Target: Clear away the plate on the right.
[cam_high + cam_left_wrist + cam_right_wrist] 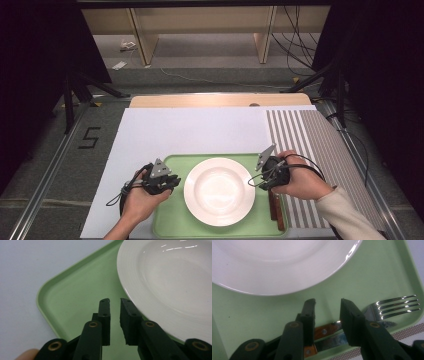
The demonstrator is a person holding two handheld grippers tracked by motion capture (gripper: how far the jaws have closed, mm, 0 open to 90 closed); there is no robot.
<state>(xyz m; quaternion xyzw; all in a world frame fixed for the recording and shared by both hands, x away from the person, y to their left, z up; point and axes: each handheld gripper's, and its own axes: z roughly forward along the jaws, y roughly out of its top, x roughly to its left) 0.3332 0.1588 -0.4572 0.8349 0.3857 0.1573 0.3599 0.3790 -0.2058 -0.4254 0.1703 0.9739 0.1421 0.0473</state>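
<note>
Setting: a person's two hands, one on each side of a white plate [219, 190], each hold a black two-jaw gripper over a green tray [170, 227] on a table covered in white sheet [190, 130], with a grey-and-white striped mat [307, 135] at the right.
Left gripper [115, 301]: jaws slightly parted with a narrow gap, nothing between them; they hang over bare tray just beside the plate's rim.
Right gripper [327, 302]: jaws spread somewhat wider, empty, above the tray between plate and cutlery.
High view: shows the whole layout, with the plate centred on the tray, wooden handles [276, 212] along the tray's right edge, a floor marking "5" [89, 138] and wooden furniture beyond the table.
Right gripper view: shows what the high view hides, namely a shiny steel fork [398, 305] with four tines and a knife with an orange-brown riveted handle [324, 332], both lying on the tray beneath the jaws.
Left gripper view: shows the tray's rounded corner and raised lip.
Materials: glossy round ceramic-looking plate with faint rings on its rim; matte smooth tray; matte black jaws with brass-coloured pivots.
</note>
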